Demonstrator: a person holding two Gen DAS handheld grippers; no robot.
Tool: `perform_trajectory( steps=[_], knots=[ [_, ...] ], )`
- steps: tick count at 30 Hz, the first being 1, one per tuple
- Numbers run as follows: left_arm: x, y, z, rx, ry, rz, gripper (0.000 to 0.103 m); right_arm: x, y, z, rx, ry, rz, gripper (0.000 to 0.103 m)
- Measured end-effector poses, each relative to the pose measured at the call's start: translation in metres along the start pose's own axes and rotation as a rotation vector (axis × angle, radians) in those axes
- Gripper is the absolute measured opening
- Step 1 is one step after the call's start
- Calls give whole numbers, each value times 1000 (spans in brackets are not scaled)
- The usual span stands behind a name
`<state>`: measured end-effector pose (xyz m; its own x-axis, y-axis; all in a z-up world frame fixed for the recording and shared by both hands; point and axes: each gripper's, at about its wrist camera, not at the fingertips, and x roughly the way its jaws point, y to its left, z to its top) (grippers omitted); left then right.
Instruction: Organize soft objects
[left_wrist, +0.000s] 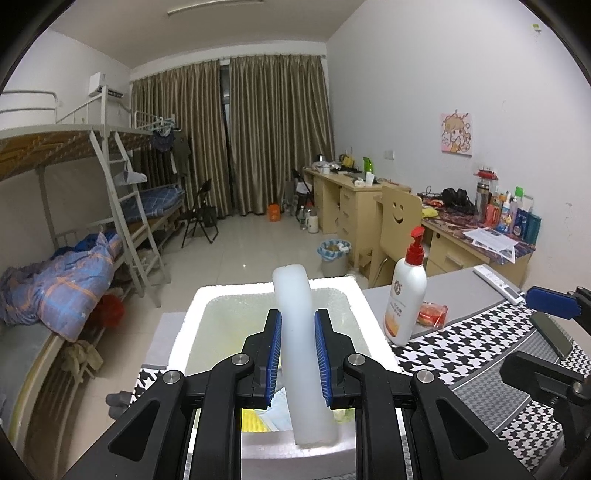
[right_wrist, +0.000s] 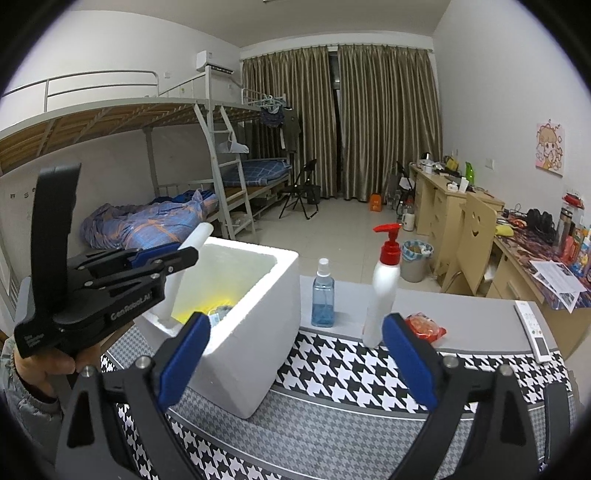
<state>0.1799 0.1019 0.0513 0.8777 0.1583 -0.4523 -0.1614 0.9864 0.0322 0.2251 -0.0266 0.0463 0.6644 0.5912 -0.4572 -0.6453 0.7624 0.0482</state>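
Note:
My left gripper (left_wrist: 297, 325) is shut on a white foam strip (left_wrist: 295, 317) and holds it upright over the white foam box (left_wrist: 184, 332). The strip's lower end reaches into the box. In the right wrist view the left gripper (right_wrist: 181, 254) holds the strip (right_wrist: 197, 232) at the box's left side, and the box (right_wrist: 266, 314) stands on the houndstooth cloth. Yellow and pale soft things (right_wrist: 207, 312) lie inside it. My right gripper (right_wrist: 295, 350) is open and empty, to the right of the box above the cloth. It also shows in the left wrist view (left_wrist: 550, 310).
A white pump bottle (right_wrist: 382, 291), a blue spray bottle (right_wrist: 323, 295), a red packet (right_wrist: 424, 326) and a white remote (right_wrist: 533, 332) sit on the table behind the cloth. Bunk beds stand to the left, desks and a chair to the right.

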Motion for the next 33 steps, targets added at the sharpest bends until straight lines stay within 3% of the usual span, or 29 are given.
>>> perform_trajectory(
  steps=[11, 14, 19, 22, 27, 33],
  knots=[
    [16, 1, -1, -11, 35, -5, 21, 0, -6, -2, 8, 8, -11, 96],
    [20, 2, -1, -11, 43, -2, 28, 0, -8, -4, 14, 14, -12, 97],
    [19, 2, -3, -13, 35, -8, 77, -2, -8, -5, 15, 8, -13, 96],
    [16, 1, -4, -3, 20, 12, 92, -3, -8, -5, 15, 6, -8, 96],
    [6, 2, -4, -12, -3, 18, 100, -5, -7, -5, 16, 5, -6, 96],
    [-10, 1, -4, -13, -29, 14, 102, -10, -5, -5, 14, -4, 1, 96]
  ],
)
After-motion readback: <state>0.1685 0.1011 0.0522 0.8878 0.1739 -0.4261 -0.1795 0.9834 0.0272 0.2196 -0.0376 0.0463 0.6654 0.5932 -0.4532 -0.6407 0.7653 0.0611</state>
